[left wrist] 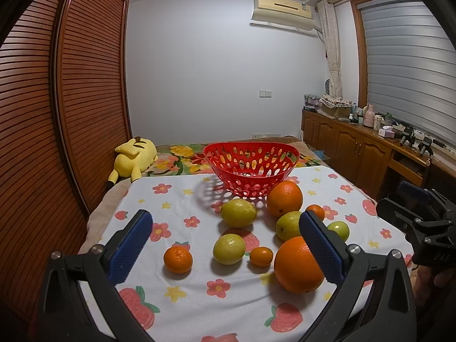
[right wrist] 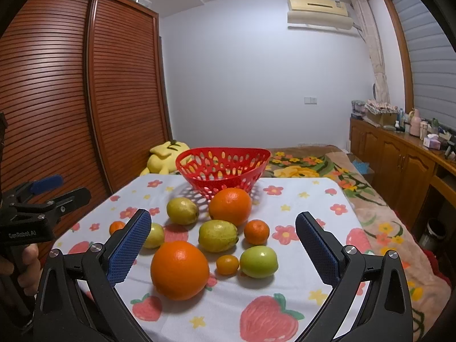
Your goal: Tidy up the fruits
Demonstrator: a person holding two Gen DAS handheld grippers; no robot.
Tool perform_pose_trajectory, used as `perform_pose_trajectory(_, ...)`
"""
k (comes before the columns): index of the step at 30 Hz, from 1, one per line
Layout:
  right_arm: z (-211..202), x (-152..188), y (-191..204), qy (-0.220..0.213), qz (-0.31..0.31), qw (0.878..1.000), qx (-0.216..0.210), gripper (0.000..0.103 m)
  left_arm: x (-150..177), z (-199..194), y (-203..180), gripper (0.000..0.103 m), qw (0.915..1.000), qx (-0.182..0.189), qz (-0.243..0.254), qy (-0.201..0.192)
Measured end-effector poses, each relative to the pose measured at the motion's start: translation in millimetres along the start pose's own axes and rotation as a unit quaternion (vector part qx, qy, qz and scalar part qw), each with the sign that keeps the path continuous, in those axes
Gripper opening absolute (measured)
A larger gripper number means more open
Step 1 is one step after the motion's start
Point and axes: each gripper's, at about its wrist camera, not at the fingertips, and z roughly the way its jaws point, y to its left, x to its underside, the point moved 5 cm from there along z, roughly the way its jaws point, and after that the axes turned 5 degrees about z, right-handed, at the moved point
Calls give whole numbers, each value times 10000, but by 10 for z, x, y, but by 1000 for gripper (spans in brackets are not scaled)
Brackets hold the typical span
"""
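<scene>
While both grippers hang spread and empty, nine loose fruits wait on the cloth [right wrist: 299, 208] before the red basket [left wrist: 250, 168].

Left gripper [left wrist: 225, 236] and right gripper [right wrist: 223, 238] pinch nothing. A nudge could roll the near orange [right wrist: 179, 269] off the table edge; round fruit slips from flat pads. The yellow-green fruit [right wrist: 218, 235] lies with its long axis crosswise, tip right.

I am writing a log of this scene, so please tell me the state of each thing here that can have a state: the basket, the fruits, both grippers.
Red basket: upright on the cloth, appears empty.
Large orange: lying loose on the cloth, not gripped.
Green fruit: loose on the cloth.
Left gripper: open, holding nothing.
Right gripper: open, holding nothing.
</scene>
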Motion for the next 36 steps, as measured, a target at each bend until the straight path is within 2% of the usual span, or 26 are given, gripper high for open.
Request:
perform_pose_trajectory(20,-9,26,-5,18,9,10000,-30,103,9,-6,0,103,10000,8,-11,8)
perform_pose_trajectory(36,109,100,33,222,-31,9997,-103,103,106,62,49,103,9998,-14,-77,177)
